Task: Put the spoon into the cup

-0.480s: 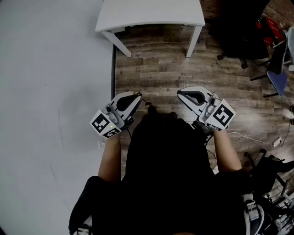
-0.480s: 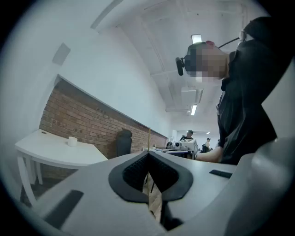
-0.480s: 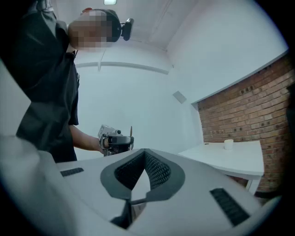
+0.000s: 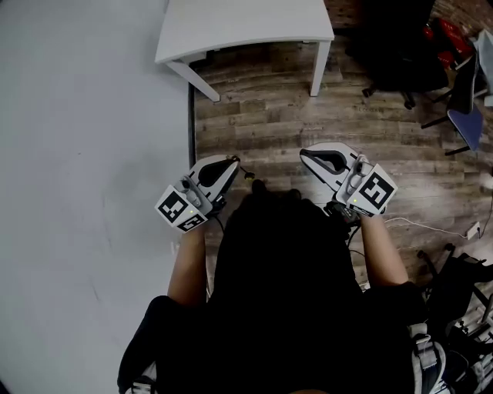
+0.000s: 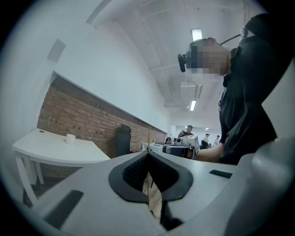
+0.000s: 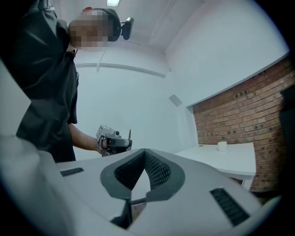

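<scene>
A small white cup (image 5: 70, 138) (image 6: 222, 146) stands on a white table (image 4: 246, 23) (image 5: 55, 152) (image 6: 230, 161) across the wooden floor, far from both grippers. I cannot make out a spoon in any view. The person holds both grippers at chest height, tips pointing toward each other. My left gripper (image 4: 232, 161) (image 5: 148, 156) is shut with nothing between its jaws. My right gripper (image 4: 303, 155) (image 6: 144, 152) is likewise shut and empty. Each gripper shows in the other's view, the left gripper (image 6: 113, 142) and the right gripper (image 5: 182, 148), held in a hand.
A white wall (image 4: 85, 154) runs along the left, and a brick wall (image 5: 83, 120) stands behind the table. A black office chair (image 4: 393, 46) and a blue chair (image 4: 466, 115) stand at the right. A cable (image 4: 420, 227) lies on the floor. Other people stand far off.
The head camera has shifted slightly, so the table sits a little higher and further left in view. Both grippers hold about the same pose.
</scene>
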Motion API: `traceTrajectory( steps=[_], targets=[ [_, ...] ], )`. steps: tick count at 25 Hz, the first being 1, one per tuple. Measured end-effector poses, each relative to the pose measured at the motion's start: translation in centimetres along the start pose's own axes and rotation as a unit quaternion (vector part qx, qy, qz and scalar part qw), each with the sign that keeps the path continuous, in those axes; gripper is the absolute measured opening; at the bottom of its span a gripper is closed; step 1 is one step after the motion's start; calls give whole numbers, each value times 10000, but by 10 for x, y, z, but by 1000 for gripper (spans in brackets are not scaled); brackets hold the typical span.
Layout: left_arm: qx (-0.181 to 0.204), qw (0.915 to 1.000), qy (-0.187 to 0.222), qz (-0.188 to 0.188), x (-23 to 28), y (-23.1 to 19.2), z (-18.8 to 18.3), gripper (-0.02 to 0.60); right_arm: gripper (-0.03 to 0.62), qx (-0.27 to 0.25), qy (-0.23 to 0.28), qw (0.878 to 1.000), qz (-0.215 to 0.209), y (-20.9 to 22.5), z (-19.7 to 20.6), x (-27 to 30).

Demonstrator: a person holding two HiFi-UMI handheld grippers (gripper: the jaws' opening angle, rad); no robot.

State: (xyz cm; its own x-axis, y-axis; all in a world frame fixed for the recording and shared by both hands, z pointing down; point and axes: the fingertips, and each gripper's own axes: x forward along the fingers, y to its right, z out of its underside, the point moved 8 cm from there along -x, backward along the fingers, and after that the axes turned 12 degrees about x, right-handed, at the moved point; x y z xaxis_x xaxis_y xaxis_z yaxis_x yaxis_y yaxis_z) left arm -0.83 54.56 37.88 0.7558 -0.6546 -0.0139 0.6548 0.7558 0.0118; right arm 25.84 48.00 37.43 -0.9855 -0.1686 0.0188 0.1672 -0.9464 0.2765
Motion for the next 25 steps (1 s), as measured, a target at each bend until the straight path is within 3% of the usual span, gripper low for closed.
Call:
traceTrajectory(
  steps=[3, 7, 9, 12, 14, 17, 19, 20, 23, 25],
  targets=[
    [-2, 10000, -47, -43, 2, 1, 0, 15, 5, 278, 74, 9995, 144, 9, 8, -7],
    [-3, 10000, -72, -30, 4, 7, -2, 15, 21, 1632, 465, 9854, -114, 25, 24, -17],
    [-30, 9999, -96, -33, 2, 8, -1, 15, 20, 1886, 601, 9798, -284, 25, 26, -19],
    [-59, 9999, -127, -28, 1, 9, 2, 15, 6, 2003, 552, 9765, -569, 23, 28, -17],
    [-78, 9999, -141, -2, 2, 9, 4, 15, 6, 1835, 461, 9805, -521, 23, 29, -17],
    [-124, 9998, -135, 37, 6, 4, 5, 15, 5, 586, 358, 9973, 263, 22, 25, -21],
    [-165, 9998, -104, 63, 9, -3, 5, 15, 5, 111, 282, 9976, 618, 24, 26, -22],
    [-180, 9998, -91, 80, 11, -6, 6, 15, 5, 222, 275, 9973, 641, 27, 29, -22],
    [-235, 9996, -53, 135, 21, -13, 9, 15, 5, 1262, 503, 9894, 521, 46, 43, -26],
    [-290, 9994, -29, 177, 30, -19, 12, 15, 5, 1405, 465, 9871, 611, 55, 45, -30]
  ],
)
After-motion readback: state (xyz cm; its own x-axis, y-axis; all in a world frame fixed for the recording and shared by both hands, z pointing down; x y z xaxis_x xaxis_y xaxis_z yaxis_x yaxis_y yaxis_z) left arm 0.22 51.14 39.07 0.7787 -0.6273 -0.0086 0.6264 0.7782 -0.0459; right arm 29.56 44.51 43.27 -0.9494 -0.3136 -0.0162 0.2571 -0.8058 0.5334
